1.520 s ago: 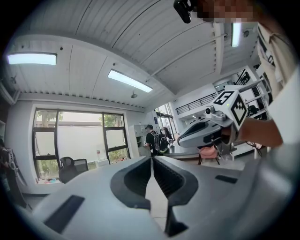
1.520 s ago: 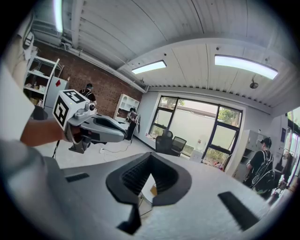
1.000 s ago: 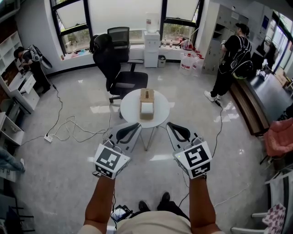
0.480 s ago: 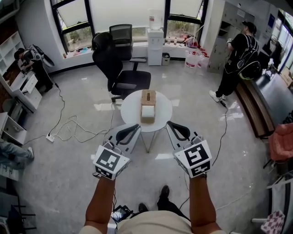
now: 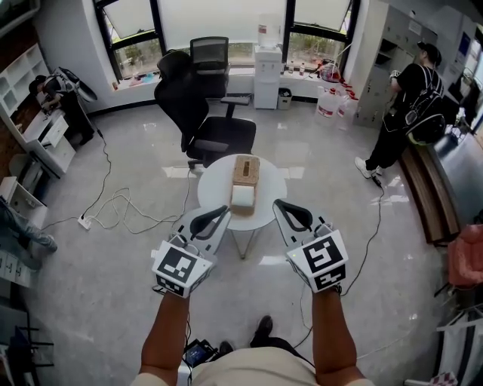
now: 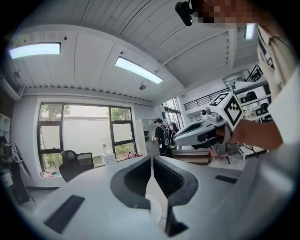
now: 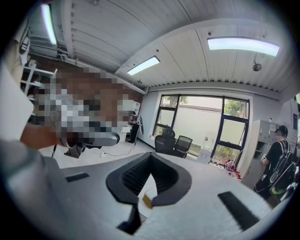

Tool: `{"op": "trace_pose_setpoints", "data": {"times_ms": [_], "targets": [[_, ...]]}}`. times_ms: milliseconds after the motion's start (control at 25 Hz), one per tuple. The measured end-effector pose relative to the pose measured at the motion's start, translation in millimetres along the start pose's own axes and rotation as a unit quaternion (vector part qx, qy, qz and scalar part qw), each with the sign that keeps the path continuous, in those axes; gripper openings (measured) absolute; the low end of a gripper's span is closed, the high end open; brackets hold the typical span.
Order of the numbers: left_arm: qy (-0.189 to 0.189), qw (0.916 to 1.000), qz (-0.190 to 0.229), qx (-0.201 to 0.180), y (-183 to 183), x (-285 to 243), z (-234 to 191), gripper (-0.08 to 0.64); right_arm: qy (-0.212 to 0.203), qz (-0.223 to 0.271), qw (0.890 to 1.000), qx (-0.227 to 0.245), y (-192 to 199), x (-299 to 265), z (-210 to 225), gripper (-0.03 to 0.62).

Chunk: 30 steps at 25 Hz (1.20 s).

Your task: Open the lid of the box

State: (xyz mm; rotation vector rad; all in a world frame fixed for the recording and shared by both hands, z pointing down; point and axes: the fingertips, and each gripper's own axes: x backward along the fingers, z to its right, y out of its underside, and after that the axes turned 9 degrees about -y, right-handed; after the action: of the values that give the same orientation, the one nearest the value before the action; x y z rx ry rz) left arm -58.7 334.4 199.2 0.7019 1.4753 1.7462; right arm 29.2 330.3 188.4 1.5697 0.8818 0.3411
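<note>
The head camera looks steeply down from above on the left gripper [image 5: 212,219] and right gripper [image 5: 290,214], with a table [image 5: 215,185] just beyond. Each gripper camera sits close behind its own jaws, facing roughly level. All three views share the windows [image 5: 219,19] and chair [image 5: 204,113].

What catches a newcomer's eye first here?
Two grippers with marker cubes fill the foreground of the head view, the left gripper and the right gripper, both with jaws together and empty. Beyond them a brown-and-white box lies on a round white table, a black office chair behind it, and a person in black stands at far right.
</note>
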Motion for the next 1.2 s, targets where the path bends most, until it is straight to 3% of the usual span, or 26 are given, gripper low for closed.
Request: {"op": "trace_pose_setpoints", "data": {"times_ms": [640,840,1200], "targets": [[-0.037,0.999,-0.025,0.002,10,-96,-11,0.023,-0.038,0.007,0.999,-0.002,26,-39,95,-0.008],[-0.021,0.9996,-0.021,-0.001,13,-124,-25,0.023,-0.027,0.0,1.0,-0.012,34,-57,117,-0.009],[0.041,0.9991,0.005,0.007,20,-193,-86,0.023,0.038,-0.019,0.999,-0.03,33,-109,167,-0.009]]}}
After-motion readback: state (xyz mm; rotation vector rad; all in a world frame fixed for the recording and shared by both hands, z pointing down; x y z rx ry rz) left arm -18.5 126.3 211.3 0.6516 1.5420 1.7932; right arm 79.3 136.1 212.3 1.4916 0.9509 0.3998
